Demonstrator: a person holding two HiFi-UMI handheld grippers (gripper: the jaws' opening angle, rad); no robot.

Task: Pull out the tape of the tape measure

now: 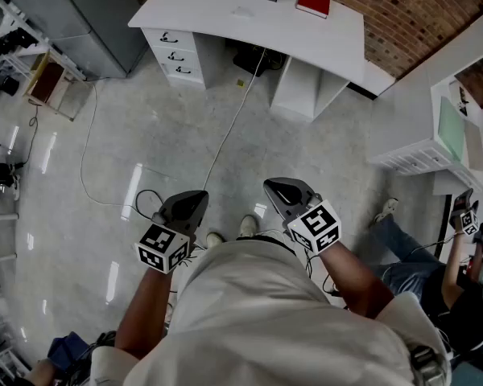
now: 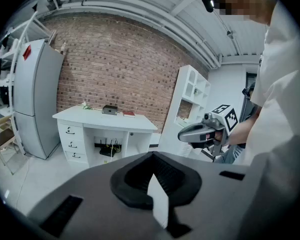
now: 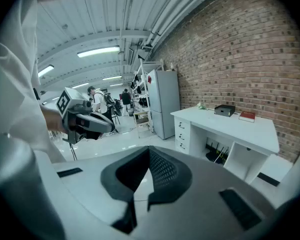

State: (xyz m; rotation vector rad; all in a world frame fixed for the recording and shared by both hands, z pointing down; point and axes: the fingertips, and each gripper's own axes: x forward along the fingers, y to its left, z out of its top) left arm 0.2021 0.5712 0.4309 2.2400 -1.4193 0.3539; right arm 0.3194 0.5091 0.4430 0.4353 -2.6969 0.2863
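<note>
Currently the left gripper [image 1: 189,203] and right gripper [image 1: 286,193] both have their jaws clenched on nothing, side by side at the person's chest. No tape measure shows anywhere; the white counter [image 1: 201,14] lies well ahead, neither gripper clearly nearer.

I see a red brick wall [image 1: 435,6] behind a white desk [image 1: 209,14] with drawers, grey fridge [image 2: 32,99] beside it, glossy pale floor [image 1: 169,135], ceiling strip lights [image 3: 97,51] on.
</note>
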